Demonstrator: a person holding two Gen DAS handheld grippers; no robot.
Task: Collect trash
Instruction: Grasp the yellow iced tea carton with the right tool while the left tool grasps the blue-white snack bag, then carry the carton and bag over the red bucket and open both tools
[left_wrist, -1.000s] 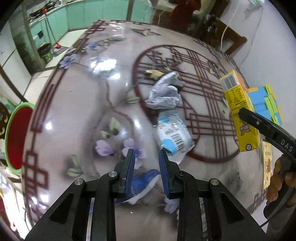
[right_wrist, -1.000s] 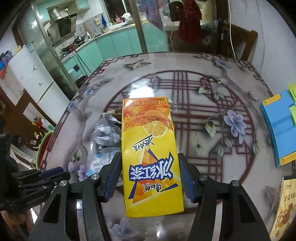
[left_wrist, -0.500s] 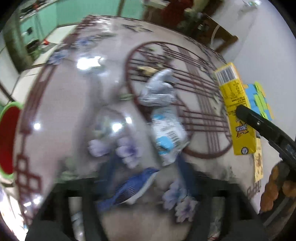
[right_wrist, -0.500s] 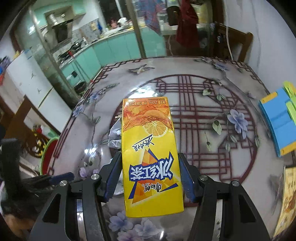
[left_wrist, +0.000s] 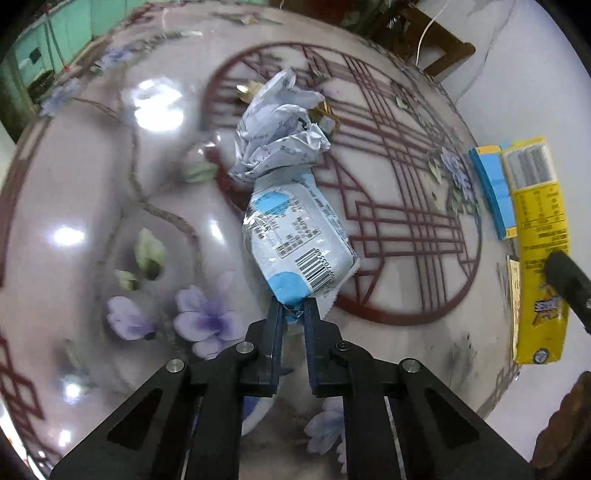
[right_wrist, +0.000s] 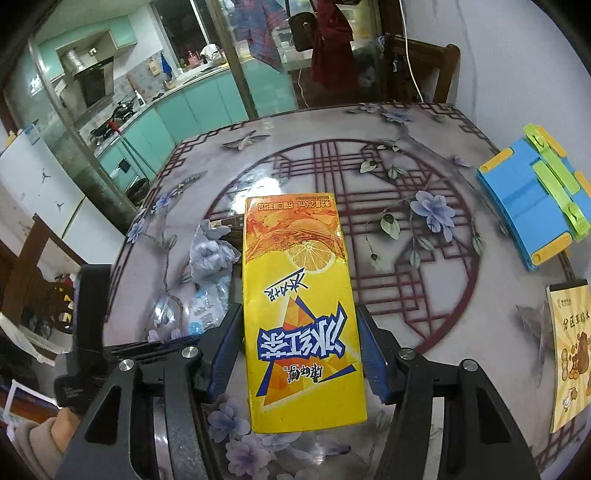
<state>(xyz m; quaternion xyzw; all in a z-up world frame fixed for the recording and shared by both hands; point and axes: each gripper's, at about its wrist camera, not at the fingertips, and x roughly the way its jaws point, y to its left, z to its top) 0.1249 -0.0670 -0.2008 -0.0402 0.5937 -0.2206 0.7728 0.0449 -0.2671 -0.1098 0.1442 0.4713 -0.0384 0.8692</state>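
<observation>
My left hand-held gripper (left_wrist: 293, 314) points steeply down at the table (left_wrist: 92, 206), and its jaws are clenched on the near blue corner of a white and blue plastic wrapper (left_wrist: 295, 240) with a barcode on it. The pads pinch that corner, while the rest of the wrapper lies flat on the glossy flowered top, reaching away from me. Just past its far end, touching it, sits a crumpled wad of white printed paper (left_wrist: 280, 125), and a few small gold scraps (left_wrist: 325, 110) show at the wad's far side. My right hand-held gripper (right_wrist: 299, 354) is closed on a yellow drink carton (right_wrist: 301, 314): the blue pads press against its two long sides near the bottom half, and the carton stands up between them, above the table, with its lettering upside down to me. From the left wrist view the same carton appears at the right edge, with one dark finger of the other gripper across it. Past the carton, to its left in the right wrist view, I can see the crumpled paper and the wrapper again, with the left gripper's dark body over them. At the right side of the table lies a blue plastic stand (right_wrist: 532, 206) with green and yellow clips, and nearer to me a yellow booklet (right_wrist: 570, 354) lies at the table's edge.
</observation>
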